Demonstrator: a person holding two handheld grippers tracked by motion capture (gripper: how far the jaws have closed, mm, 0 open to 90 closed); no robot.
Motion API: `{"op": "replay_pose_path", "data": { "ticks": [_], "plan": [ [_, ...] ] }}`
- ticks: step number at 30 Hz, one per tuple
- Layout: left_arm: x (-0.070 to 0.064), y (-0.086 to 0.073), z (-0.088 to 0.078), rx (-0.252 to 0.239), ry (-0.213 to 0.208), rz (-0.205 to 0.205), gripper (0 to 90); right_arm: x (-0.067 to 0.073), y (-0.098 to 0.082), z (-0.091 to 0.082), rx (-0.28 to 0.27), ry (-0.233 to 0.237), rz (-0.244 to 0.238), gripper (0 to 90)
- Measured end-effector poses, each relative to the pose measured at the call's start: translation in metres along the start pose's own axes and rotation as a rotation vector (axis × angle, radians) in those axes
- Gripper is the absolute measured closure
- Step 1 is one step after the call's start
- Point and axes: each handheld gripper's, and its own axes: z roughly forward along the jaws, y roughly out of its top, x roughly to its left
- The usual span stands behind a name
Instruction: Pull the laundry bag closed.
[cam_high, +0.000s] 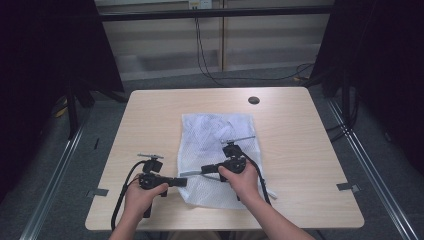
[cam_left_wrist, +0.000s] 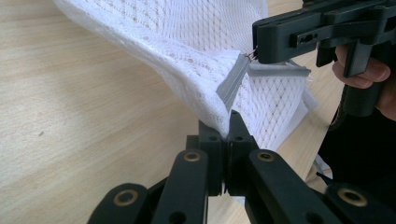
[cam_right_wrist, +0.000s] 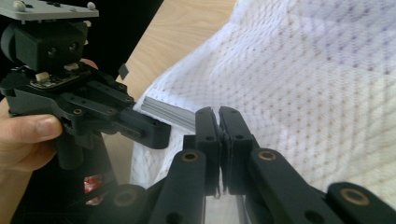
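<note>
White mesh fabric laundry bag (cam_high: 216, 150) on the pale wooden table (cam_high: 150, 115) is pinched at its grey zipper edge (cam_left_wrist: 233, 81) by both closed grippers, left gripper (cam_left_wrist: 228, 122) and right gripper (cam_right_wrist: 218, 116).

White mesh bag (cam_high: 216, 145): open-weave cloth with a smooth grey zip band (cam_left_wrist: 233, 81). Worktop (cam_high: 150, 125): pale, matt wood grain. Fingers (cam_left_wrist: 210, 140): matt black plastic with brass-coloured rivets.

1 white mesh bag (cam_high: 216, 155) lying on 1 wooden desk (cam_high: 150, 120), 1 grey zipper strip (cam_left_wrist: 236, 79) showing along its edge, 2 black grippers, left (cam_high: 182, 182) and right (cam_high: 204, 170), being held by 2 hands, 1 dark round hole (cam_high: 253, 100) sitting in the desk
</note>
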Motion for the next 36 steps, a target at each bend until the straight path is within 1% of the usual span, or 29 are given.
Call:
{"op": "replay_pose_path", "data": {
  "ticks": [1,3,4,5,6,7,8,9,10,12,14,16,18,19,21,22,27,30,31,33,34,35,36],
  "plan": [
    [0.000,0.000,0.000,0.002,-0.005,-0.002,88.6,0.000,0.000,-0.001,0.004,-0.006,0.003,87.0],
    [0.000,0.000,0.000,-0.001,-0.001,-0.004,88.6,0.000,0.000,-0.002,0.009,-0.010,0.002,87.0],
    [0.000,0.000,-0.001,0.000,-0.003,-0.003,88.6,-0.001,0.000,-0.002,0.007,-0.008,-0.002,87.0],
    [0.000,0.000,-0.001,-0.002,0.004,0.003,88.5,-0.002,0.000,-0.003,0.001,0.001,0.001,87.0],
    [0.000,0.000,-0.001,0.003,-0.003,-0.004,88.6,-0.002,0.000,-0.004,0.005,-0.009,-0.001,87.0],
    [0.000,0.000,0.000,0.002,-0.004,-0.007,88.6,-0.003,0.000,-0.004,0.004,-0.007,0.002,87.0],
    [0.000,0.000,0.000,0.002,-0.001,0.000,88.6,-0.004,-0.001,-0.004,0.000,-0.010,-0.001,87.0],
    [0.000,-0.001,0.000,0.005,-0.008,-0.007,88.5,-0.004,-0.001,-0.005,0.001,-0.007,0.000,87.0],
    [0.000,-0.001,0.000,0.004,-0.009,-0.004,88.6,-0.004,-0.001,-0.006,0.007,-0.004,0.010,87.0],
    [0.001,-0.001,0.000,0.008,-0.009,0.001,88.6,-0.005,-0.001,-0.007,0.002,-0.007,0.006,87.0],
    [0.000,-0.001,0.000,0.005,-0.006,-0.003,88.6,-0.005,-0.001,-0.007,0.001,-0.008,0.002,87.0],
    [0.000,-0.001,-0.001,0.007,-0.004,-0.002,88.6,-0.006,-0.001,-0.008,0.009,-0.003,0.007,87.0],
    [0.000,-0.001,-0.001,0.004,-0.010,-0.019,88.5,-0.006,-0.001,-0.008,0.009,-0.010,0.005,87.0],
    [0.000,-0.001,0.000,0.003,-0.009,-0.021,88.6,-0.007,-0.001,-0.009,0.008,-0.002,0.009,87.0],
    [0.000,-0.001,-0.001,0.014,-0.006,-0.009,88.6,-0.007,-0.002,-0.009,0.007,-0.004,0.011,87.0],
    [0.000,-0.001,-0.001,0.010,-0.007,-0.016,88.5,-0.007,-0.002,-0.009,0.011,-0.005,0.005,87.0],
    [0.001,-0.001,-0.001,0.016,-0.007,-0.007,88.6,-0.007,-0.002,-0.010,0.009,-0.005,0.010,87.0],
    [0.000,-0.001,-0.001,0.015,-0.007,-0.009,88.6,-0.007,-0.002,-0.010,0.010,-0.007,0.011,87.0],
    [0.000,-0.001,0.000,0.011,-0.007,-0.019,88.6,-0.007,-0.002,-0.010,0.009,-0.006,0.011,87.0],
    [0.001,-0.001,-0.001,0.002,-0.006,-0.027,88.6,-0.008,-0.002,-0.011,0.008,-0.024,0.004,87.0],
    [0.002,-0.002,-0.002,0.003,-0.006,-0.016,88.6,-0.009,-0.002,-0.012,0.008,-0.025,0.008,87.0],
    [0.001,-0.002,-0.002,0.003,-0.013,-0.028,88.6,-0.011,-0.002,-0.013,0.005,-0.020,0.013,87.0],
    [0.001,-0.002,-0.001,0.009,-0.009,-0.022,88.5,-0.011,-0.002,-0.013,0.005,-0.015,0.022,87.0]
  ]
}}
